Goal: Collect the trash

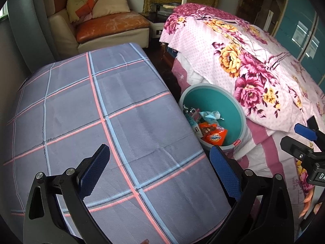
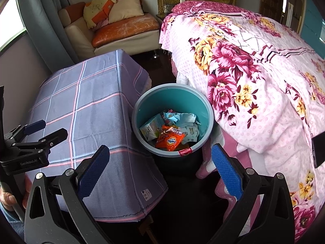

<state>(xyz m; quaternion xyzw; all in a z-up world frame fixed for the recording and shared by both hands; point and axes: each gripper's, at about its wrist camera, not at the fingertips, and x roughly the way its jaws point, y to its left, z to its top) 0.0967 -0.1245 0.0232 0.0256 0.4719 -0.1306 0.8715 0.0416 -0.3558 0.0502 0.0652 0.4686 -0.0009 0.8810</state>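
Note:
A round bin (image 2: 205,105) with a teal inside stands on the floor between a cloth-covered table and a bed. It holds trash: an orange Ovaltine packet (image 2: 172,141), a small carton (image 2: 149,129) and crumpled pale blue wrappers (image 2: 182,119). The bin also shows in the left wrist view (image 1: 237,111), partly hidden by the table edge. My left gripper (image 1: 160,156) is open and empty above the table cloth. My right gripper (image 2: 160,156) is open and empty, above the bin's near side.
The table (image 1: 101,122) carries a grey-blue cloth with pink and blue lines. The bed (image 2: 264,81) has a pink floral cover. An orange and cream sofa (image 2: 121,28) with pillows stands at the back. A dark phone (image 2: 319,150) lies on the bed.

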